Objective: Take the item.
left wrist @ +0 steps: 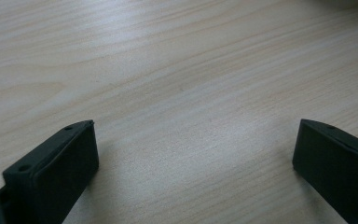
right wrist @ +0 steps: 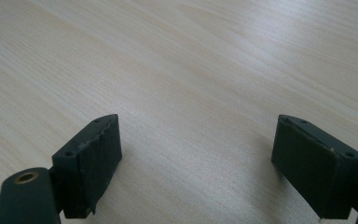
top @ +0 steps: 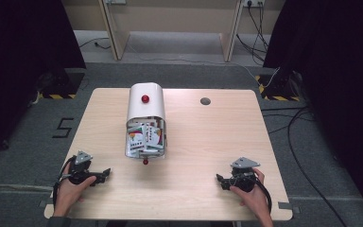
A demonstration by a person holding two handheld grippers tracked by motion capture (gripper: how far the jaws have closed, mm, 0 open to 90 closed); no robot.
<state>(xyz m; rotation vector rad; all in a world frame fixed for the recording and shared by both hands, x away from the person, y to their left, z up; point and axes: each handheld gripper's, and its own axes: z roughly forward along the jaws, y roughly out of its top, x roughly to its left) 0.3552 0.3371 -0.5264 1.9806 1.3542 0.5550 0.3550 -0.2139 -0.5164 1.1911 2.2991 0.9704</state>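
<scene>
Both grippers — left (top: 105,173), right (top: 219,179) — sit wide open, empty, near-side of the bread box (top: 145,120); your careless reach could knock its packets (top: 145,138) out.

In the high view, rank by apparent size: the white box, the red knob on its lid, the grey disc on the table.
1. white box
2. grey disc
3. red knob, only slightly smaller than the disc
</scene>
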